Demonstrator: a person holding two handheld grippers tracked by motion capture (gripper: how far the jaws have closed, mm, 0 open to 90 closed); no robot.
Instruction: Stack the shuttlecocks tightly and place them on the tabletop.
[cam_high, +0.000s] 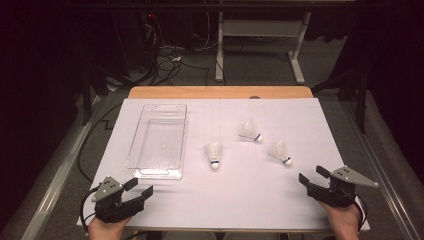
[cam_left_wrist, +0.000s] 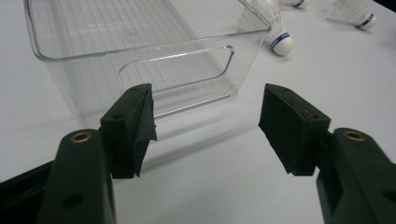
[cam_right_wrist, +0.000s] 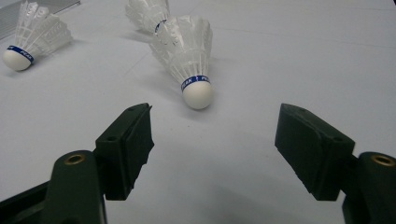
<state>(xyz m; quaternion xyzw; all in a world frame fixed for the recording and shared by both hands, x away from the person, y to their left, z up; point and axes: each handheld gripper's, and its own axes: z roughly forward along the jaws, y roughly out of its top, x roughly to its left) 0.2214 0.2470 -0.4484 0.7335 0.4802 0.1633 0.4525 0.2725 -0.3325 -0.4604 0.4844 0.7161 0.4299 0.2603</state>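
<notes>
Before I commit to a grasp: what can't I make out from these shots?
- Middle shuttlecock: left gripper view, its feathers blurred behind the clear bin wall.
- Far shuttlecock: right gripper view, cork hidden behind the nearest shuttlecock, top cut by the edge.
- Band lettering: high view, too small.
- Speck on the bin floor: high view, too small to identify.

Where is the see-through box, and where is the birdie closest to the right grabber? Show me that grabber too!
Clear box (cam_high: 134, 145): high view, on its left wall.
Nearest shuttlecock (cam_right_wrist: 197, 94): right gripper view, on its white cork tip.
Right gripper (cam_high: 313, 176): high view, midway between its open fingertips.
</notes>
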